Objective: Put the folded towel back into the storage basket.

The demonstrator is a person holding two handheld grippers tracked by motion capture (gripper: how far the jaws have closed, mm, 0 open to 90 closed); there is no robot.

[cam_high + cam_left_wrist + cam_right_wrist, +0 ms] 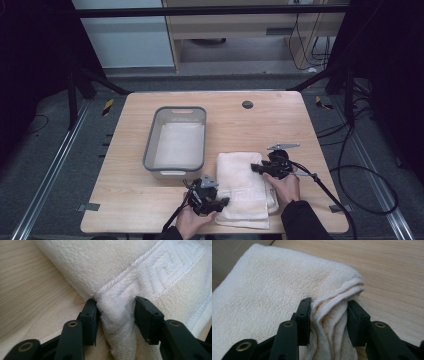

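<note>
Wooden worktop (150, 200), pale grain, carries a grey plastic tub (176, 137) at centre-left with a white cloth lying flat in its bottom. Just right of the tub and nearer the person lies a folded cream towel (245, 190), its long axis running away from the person, layered edges along the near end. Left gripper (222, 202) sits at the towel's near-left corner; in the left gripper view its jaws are clamped on a bunched pleat of the patterned border (117, 315), both pads pressing terry. Right gripper (255, 167) sits at the towel's right edge, farther up; in the right gripper view its jaws pinch a stack of folded hems (332, 322), cloth puckered between the pads. Both grips look shallow, close to the edge. Risks, as I judge them: lifting may take only the top layers, so the lower folds drop open and the neat fold is lost; uneven pull between the hands could skew the bundle; a thin bite on loose terry could slip out mid-carry toward the tub, or drag over its near rim.
</note>
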